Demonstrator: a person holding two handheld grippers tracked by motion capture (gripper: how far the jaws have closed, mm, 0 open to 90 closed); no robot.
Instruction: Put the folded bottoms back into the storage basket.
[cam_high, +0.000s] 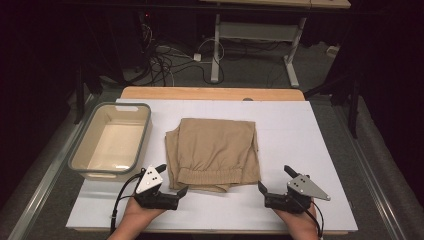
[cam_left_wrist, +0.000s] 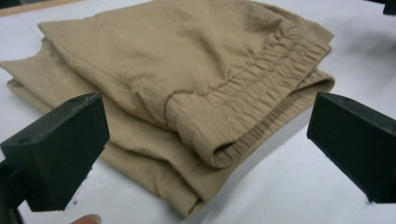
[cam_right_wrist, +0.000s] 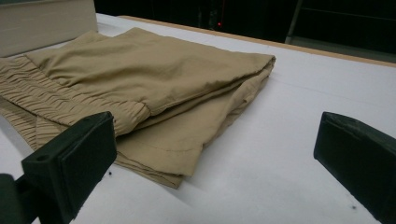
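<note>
Two tongs sit low in the high view, both spread wide with nothing between the jaws. Left tongs (cam_high: 174, 180) at lower left of centre, held by a hand (cam_high: 137, 215) coming in from the bottom edge; its upper jaw is just beside the lower left corner of the shorts, the lower jaw tip close to the waistband edge, contact not clear. Right tongs (cam_high: 274, 179) at lower right of centre on the other hand (cam_high: 300, 220), a bit off the shorts' lower right corner, apart from the cloth. Folded tan shorts (cam_high: 214, 152) lie flat mid-frame on the white counter (cam_high: 300, 130), elastic waistband toward the bottom edge, layers stacked unevenly with a fold poking out lower left. Left gripper view: shorts (cam_left_wrist: 177, 79) cover the upper and middle frame, waistband running to the upper right, black jaws at lower left and right edge, wide apart, bare counter (cam_left_wrist: 289, 186) between them. Right gripper view: shorts (cam_right_wrist: 140, 79) at upper left and centre, folded edge toward mid-frame, jaws wide at both lower corners over bare counter (cam_right_wrist: 261, 154). Grey-rimmed tub (cam_high: 112, 140) stands at left on the counter, well apart from the shorts. Cables on the floor at top of the high view.
</note>
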